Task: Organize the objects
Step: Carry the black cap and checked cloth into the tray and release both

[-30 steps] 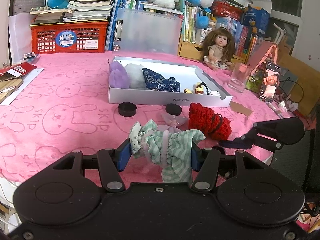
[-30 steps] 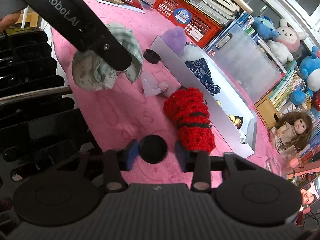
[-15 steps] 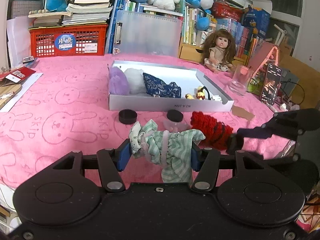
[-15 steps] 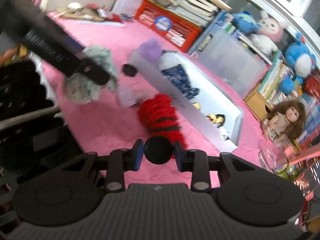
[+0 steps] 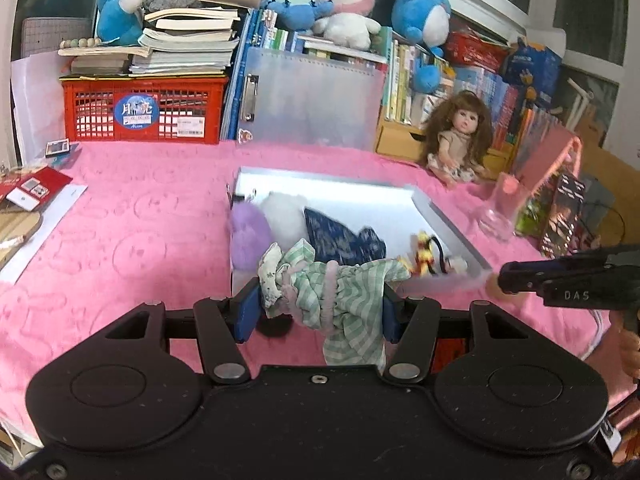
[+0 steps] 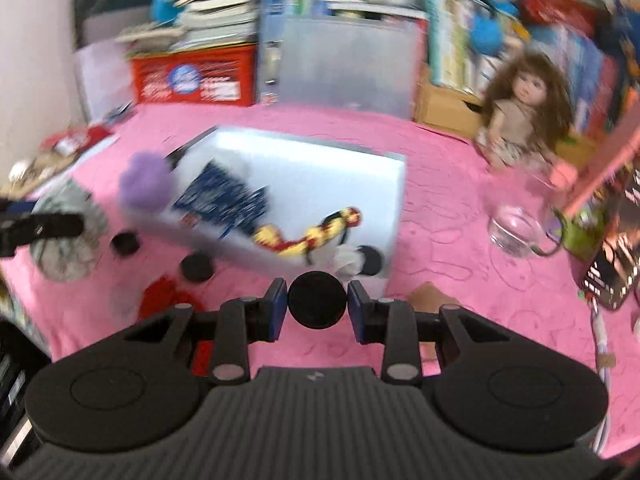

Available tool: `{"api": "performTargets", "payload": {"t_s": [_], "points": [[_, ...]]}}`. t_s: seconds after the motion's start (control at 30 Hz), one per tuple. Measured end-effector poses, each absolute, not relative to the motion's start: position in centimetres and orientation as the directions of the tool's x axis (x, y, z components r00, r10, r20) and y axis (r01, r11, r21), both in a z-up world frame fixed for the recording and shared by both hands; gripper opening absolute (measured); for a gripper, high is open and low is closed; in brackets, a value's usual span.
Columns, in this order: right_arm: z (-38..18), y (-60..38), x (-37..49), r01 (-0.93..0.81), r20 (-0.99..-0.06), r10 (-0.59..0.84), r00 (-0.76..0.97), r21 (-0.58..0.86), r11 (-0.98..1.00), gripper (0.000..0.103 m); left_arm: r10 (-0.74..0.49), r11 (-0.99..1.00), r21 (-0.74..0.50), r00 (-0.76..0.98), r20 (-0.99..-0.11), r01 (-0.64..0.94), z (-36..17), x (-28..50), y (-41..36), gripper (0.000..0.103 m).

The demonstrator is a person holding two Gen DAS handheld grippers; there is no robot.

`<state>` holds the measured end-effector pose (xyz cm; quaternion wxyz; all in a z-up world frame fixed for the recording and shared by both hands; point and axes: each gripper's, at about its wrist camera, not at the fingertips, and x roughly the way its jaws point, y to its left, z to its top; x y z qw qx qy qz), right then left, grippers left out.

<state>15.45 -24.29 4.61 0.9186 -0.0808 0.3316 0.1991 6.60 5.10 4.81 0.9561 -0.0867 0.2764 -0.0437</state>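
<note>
My left gripper [image 5: 318, 300] clamps the checked cloth [image 5: 332, 292]; right gripper [image 6: 317, 306] pinches a black disc [image 6: 317, 300], both bound for the white tray [image 5: 448, 220] at 12 o'clock.

Left gripper [image 5: 320, 300] low at centre frame, fingers pressed onto a green checked cloth bundle [image 5: 332, 296]. Right gripper [image 6: 317, 304] low centre, clamped around a black round cap [image 6: 317, 299], level.
</note>
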Motion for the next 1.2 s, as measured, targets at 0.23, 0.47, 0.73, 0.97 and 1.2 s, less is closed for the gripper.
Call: {"api": "performTargets", "payload": {"t_s": [0.23,0.47,0.73,0.97,1.2], "points": [[5.2,-26.1,20.0,-0.333,-0.664,0.339,0.667,0.142,0.932,0.038,-0.126,0.978,-0.206,0.843,-0.523,0.018,6.1,11.3,5.3,0.055],[4.5,-24.8,25.0,-0.25,-0.699,0.34,0.629,0.232,0.94,0.038,-0.11,0.972,-0.234,0.829,-0.548,-0.026,6.4,17.2,4.9,0.055],[3.0,-23.5,25.8,-0.282,-0.742,0.333,0.582,0.2,0.938,0.038,-0.103,0.969,-0.239,0.779,-0.618,-0.061,3.7,20.6,4.7,0.055],[2.2,-22.3,27.1,-0.276,-0.775,0.291,0.561,0.156,0.948,0.038,-0.083,0.976,-0.206,0.761,-0.643,-0.068,1.8,21.9,3.4,0.055],[1.4,-21.2,27.0,-0.294,-0.789,0.269,0.552,0.117,0.948,0.038,-0.06,0.984,-0.166,0.768,-0.638,-0.061,1.2,22.0,2.5,0.056]]}}
